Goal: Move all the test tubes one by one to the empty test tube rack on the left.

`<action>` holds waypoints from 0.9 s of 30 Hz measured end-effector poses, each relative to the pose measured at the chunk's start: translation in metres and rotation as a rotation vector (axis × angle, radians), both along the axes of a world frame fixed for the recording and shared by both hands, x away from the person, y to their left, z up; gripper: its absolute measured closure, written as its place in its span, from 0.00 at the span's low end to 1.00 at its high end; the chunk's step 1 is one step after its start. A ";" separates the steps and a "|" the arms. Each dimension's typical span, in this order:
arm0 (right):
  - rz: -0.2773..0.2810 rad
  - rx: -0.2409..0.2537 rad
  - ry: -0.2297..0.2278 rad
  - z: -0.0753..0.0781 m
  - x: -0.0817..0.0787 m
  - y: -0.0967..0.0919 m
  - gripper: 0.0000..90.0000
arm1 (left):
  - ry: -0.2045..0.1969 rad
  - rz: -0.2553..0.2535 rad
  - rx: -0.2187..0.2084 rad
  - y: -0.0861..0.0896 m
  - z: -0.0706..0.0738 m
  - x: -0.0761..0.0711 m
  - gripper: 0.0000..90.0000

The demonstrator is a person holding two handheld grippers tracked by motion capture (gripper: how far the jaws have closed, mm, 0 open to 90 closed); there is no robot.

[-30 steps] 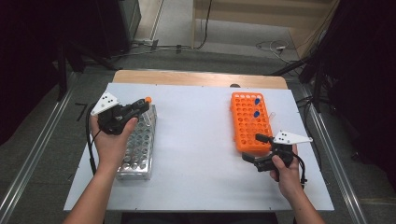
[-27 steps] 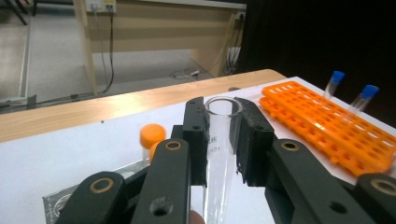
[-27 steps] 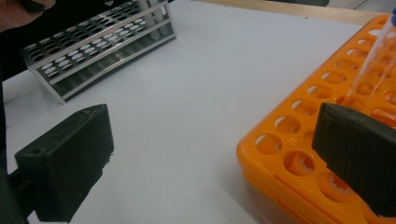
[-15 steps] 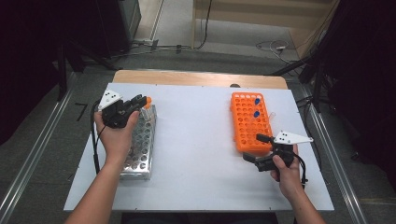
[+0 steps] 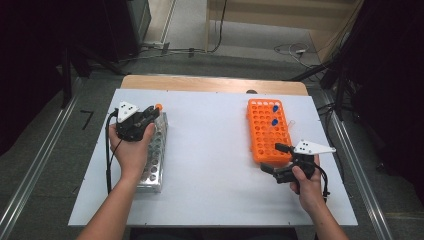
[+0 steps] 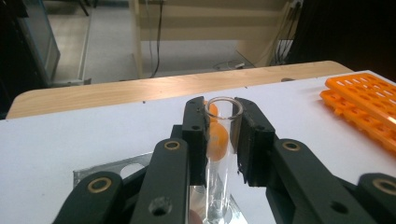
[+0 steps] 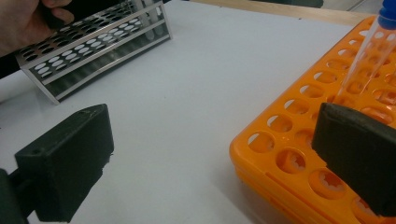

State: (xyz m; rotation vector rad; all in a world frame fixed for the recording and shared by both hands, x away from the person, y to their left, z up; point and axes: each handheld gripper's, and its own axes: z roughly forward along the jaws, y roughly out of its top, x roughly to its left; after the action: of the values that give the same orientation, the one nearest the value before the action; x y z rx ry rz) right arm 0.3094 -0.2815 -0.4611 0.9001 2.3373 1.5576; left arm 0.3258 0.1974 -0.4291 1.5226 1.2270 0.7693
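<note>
Glass tube (image 6: 223,140) upright in closed left claw (image 6: 223,135) above metal rack (image 5: 156,150).

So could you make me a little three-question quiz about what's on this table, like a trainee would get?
1. True or false: the left hand-held gripper is shut on a clear glass tube.
2. What colour is the rack nearest the right hand-held gripper?
A. green
B. orange
C. white
3. Fill in: the blue-capped tubes stand in the ___ rack, not the metal rack.

Key:
1. True; the jaws press the tube from both sides above the metal rack.
2. B.
3. Orange.
</note>
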 end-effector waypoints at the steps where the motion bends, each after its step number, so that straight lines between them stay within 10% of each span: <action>1: 0.000 0.000 0.001 0.000 0.000 0.000 0.00 | 0.001 0.000 0.001 0.000 0.000 0.000 0.83; 15: -0.005 0.000 -0.001 0.000 0.001 -0.002 0.00 | 0.011 -0.049 -0.026 0.000 0.005 -0.007 0.57; 27: -0.062 -0.002 -0.025 0.005 0.008 -0.017 0.00 | -0.004 -0.242 -0.115 -0.017 0.011 -0.040 0.11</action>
State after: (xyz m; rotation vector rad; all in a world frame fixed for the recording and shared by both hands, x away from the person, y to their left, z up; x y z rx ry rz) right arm 0.3177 -0.2982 -0.4566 0.9379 2.2708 1.5334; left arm 0.2854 0.1805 -0.4183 1.5388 1.0424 0.5333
